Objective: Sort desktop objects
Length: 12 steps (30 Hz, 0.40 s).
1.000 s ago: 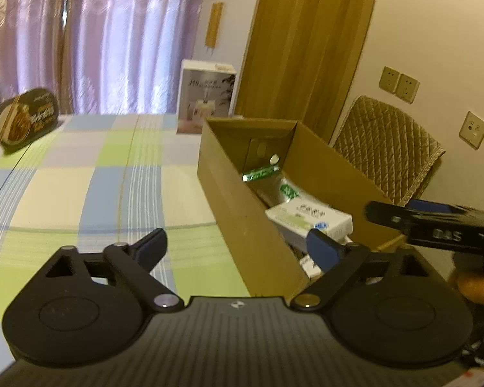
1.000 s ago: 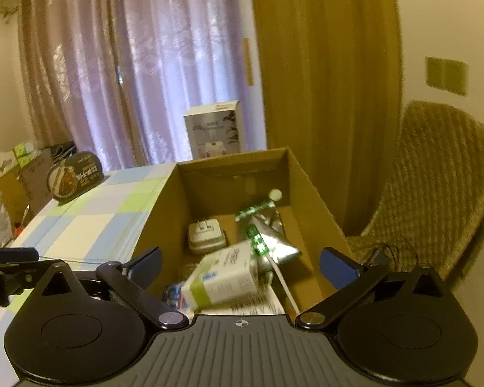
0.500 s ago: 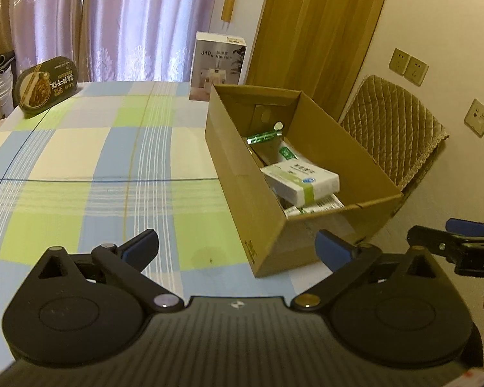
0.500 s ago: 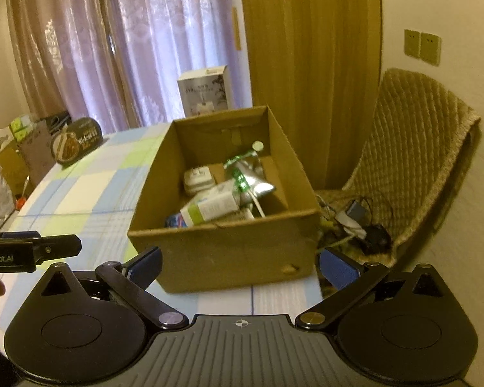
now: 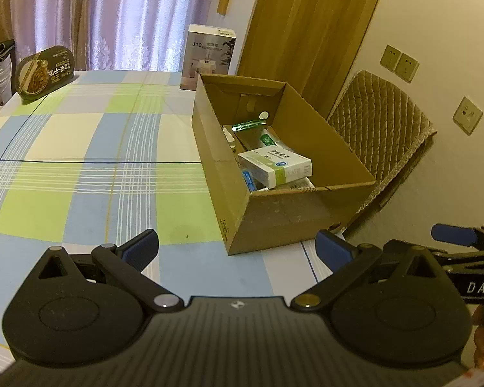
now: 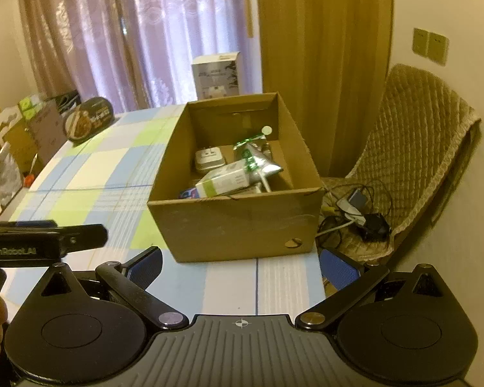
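Both the left gripper [image 5: 237, 246] and the right gripper [image 6: 240, 266] hang with fingers spread wide, holding nothing, near the table [image 5: 80, 148] edge. The cardboard box [image 6: 235, 222] sits at the table's right side, holding a white-green carton [image 5: 276, 166], a foil tube [image 6: 261, 163] and what may be a white plug [image 6: 209, 158]

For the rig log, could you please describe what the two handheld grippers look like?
Both are matte black. The left gripper and right gripper each have two round pivot discs, angled link arms with metal pins, blue finger pads and a ribbed grey body. Side lettering is white: "GenRobot.AI" and "DAS".
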Tool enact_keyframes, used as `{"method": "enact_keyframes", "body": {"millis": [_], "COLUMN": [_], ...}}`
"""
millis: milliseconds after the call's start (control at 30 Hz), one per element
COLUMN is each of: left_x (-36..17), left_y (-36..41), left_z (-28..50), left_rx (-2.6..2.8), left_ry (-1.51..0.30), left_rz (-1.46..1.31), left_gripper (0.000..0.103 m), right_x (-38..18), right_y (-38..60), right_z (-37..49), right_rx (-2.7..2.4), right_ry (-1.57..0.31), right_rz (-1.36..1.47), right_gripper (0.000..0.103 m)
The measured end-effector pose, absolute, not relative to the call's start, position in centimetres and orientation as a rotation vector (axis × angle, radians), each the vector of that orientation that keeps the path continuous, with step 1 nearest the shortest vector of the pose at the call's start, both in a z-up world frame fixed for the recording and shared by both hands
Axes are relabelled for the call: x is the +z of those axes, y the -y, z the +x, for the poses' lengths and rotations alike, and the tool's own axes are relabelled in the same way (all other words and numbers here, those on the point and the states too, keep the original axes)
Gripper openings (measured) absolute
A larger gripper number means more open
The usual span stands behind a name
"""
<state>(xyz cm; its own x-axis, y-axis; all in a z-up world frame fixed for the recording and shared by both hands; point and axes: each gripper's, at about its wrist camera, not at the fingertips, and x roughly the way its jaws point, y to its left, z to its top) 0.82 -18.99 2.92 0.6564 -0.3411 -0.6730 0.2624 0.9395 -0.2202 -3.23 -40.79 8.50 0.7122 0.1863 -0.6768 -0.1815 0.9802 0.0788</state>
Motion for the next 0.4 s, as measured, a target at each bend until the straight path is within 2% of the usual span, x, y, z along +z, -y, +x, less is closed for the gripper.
{"method": "enact_keyframes", "body": {"millis": [400], "left_x": [2.63], "left_y": [19.06], "left_z": [0.76], "left_rx": [-0.325], "left_ry": [-0.776], "left_rz": [-0.111], "left_gripper": [0.102], "right_x": [7.62], "right_y": [40.62], "right_z": [-3.22], "right_rx": [0.205], "right_ry": [-0.765], "right_rz": [-0.006], "right_gripper": [0.101]}}
